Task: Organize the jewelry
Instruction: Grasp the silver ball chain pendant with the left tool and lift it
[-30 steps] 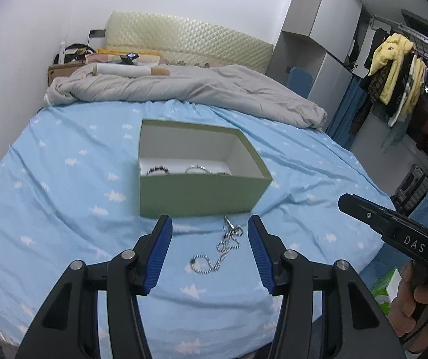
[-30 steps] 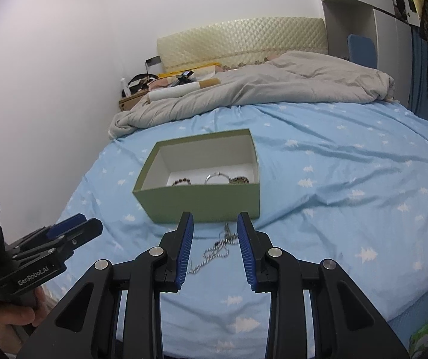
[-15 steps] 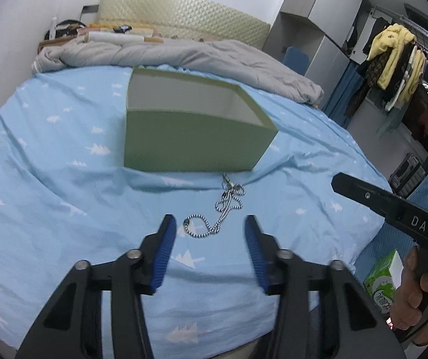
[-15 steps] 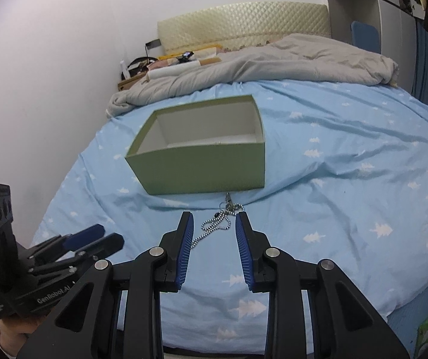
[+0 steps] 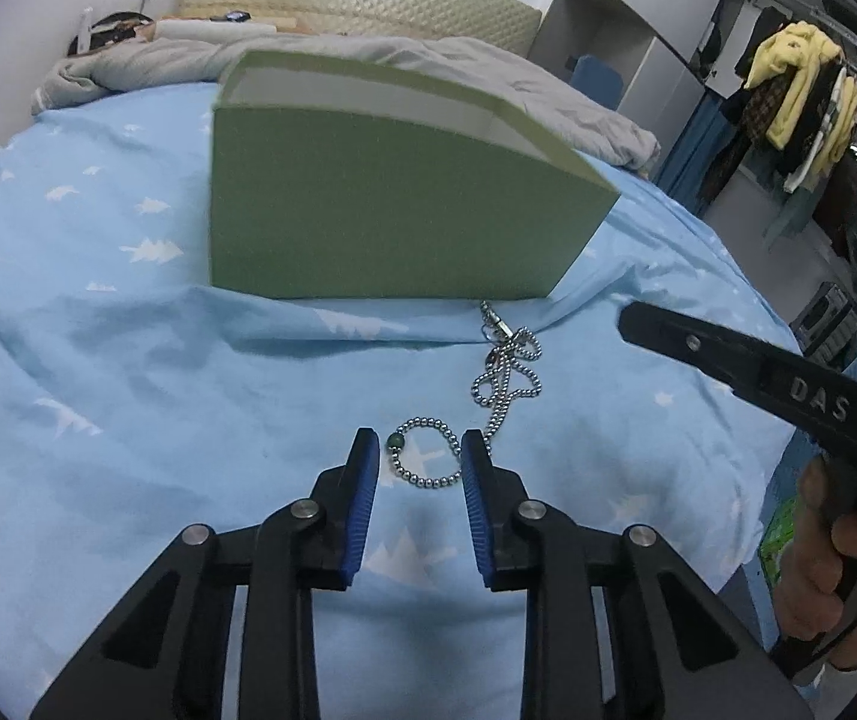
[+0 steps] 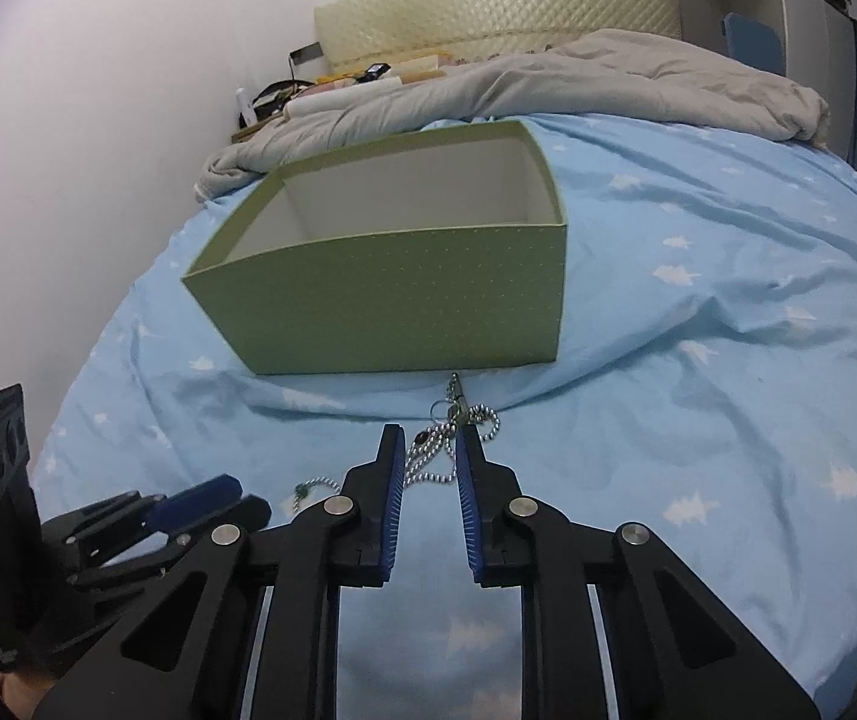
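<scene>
One green box [image 6: 404, 294], one bead chain [image 5: 503, 372], perhaps more hidden.

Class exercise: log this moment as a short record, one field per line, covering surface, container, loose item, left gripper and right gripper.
surface: blue bedsheet with white tree shapes
container: green box, open top, contents not visible from these views
loose item: bead chain lying on the sheet in front of the box, clasp end nearest the box
left gripper: left gripper open, low over the chain's looped end, which lies between its fingertips
right gripper: right gripper open, fingertips either side of the chain's middle
</scene>
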{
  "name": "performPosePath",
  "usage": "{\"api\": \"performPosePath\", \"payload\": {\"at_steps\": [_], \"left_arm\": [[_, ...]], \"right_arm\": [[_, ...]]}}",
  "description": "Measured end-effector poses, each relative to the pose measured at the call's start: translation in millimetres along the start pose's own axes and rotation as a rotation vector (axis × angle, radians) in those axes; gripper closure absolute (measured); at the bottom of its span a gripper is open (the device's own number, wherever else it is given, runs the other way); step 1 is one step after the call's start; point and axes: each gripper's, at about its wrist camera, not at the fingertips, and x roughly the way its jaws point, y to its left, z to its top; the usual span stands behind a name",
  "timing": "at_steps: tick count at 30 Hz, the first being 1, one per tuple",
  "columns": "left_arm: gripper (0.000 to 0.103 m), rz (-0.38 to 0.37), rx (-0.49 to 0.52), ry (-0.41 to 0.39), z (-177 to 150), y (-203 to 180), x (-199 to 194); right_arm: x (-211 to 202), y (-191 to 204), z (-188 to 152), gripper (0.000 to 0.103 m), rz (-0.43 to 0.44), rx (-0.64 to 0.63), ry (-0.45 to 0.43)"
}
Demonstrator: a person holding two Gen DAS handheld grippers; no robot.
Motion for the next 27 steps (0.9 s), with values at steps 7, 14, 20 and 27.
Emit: {"api": "performPosePath", "payload": {"at_steps": [7, 14, 20, 27], "left_arm": [[0.081, 0.014, 0.015, 0.035, -2.2, 3.7, 29.6], [0.088, 0.012, 0.012, 0.050, 4.3, 5.8, 39.2], [0.094, 0.003, 0.012, 0.063, 3.7, 8.5, 45.5], [0.095, -0.002, 0.021, 0.071, 6.6, 5.6, 53.8]], "right_arm": [[40.1, -7.8, 7.8, 0.088, -0.007, -0.002, 0.033], [71.9, -15.3, 16.7, 0.088, -0.018, -0.025, 0.068], [94.6, -12.9, 20.8, 0.088, -0.018, -0.052, 0.098], [113.9, -10.2, 19.1, 0.091, -0.045, -0.084, 0.135]]}}
